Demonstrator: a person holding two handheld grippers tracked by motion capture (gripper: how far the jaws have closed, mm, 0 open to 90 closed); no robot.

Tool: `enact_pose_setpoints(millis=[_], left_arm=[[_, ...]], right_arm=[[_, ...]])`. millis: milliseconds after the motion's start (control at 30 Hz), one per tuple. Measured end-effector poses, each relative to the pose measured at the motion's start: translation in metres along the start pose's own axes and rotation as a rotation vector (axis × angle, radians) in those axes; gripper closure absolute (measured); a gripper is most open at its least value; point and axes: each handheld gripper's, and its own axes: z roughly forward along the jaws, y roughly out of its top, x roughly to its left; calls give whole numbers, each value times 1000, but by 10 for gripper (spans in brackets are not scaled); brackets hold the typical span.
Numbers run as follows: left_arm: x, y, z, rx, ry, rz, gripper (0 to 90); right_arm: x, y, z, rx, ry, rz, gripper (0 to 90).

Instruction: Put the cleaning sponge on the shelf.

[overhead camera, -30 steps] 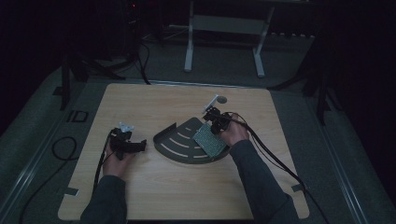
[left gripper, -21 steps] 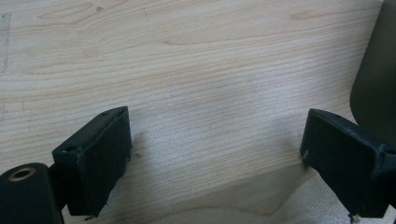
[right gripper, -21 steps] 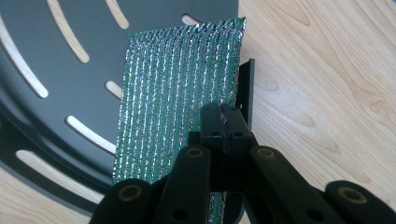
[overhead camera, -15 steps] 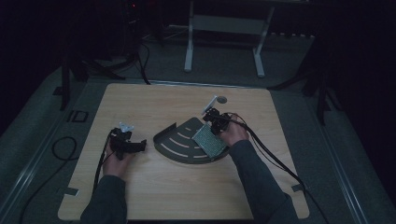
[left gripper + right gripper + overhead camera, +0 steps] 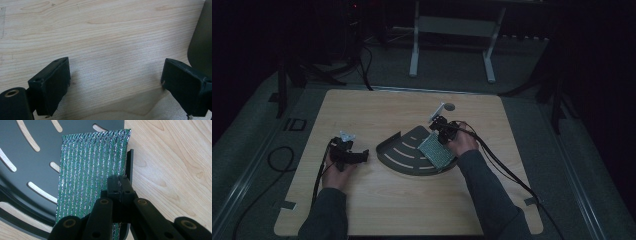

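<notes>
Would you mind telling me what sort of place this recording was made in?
Probably a lab or studio recording station: a bare wooden table on grey carpet, cables trailing across the floor, and a metal stand in the dark behind.

- The place looks like a lab or recording studio set up for test work, not a home.
- A plain light wooden tabletop [image 5: 387, 205] stands alone in a dark room, lit while everything around it lies in shadow.
- Grey carpet-like floor [image 5: 572, 165] surrounds the tabletop on all sides.
- Beyond the far edge stands a white metal stand [image 5: 452, 45] with two legs.
- Dark tripod-like supports [image 5: 287, 80] rise off the far left and far right corners.
- Black cables [image 5: 277, 157] loop on the floor past the left edge, and more trail off the near right corner.
- Small tape marks [image 5: 287, 204] sit near the near corners of the tabletop.
</notes>
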Motion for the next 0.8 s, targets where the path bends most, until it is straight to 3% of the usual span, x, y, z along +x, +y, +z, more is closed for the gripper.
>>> enact_pose_setpoints(millis=[800], left_arm=[[0,0,0,0,0,0,94]], right_arm=[[-2,0,3,12,-16,1,861]])
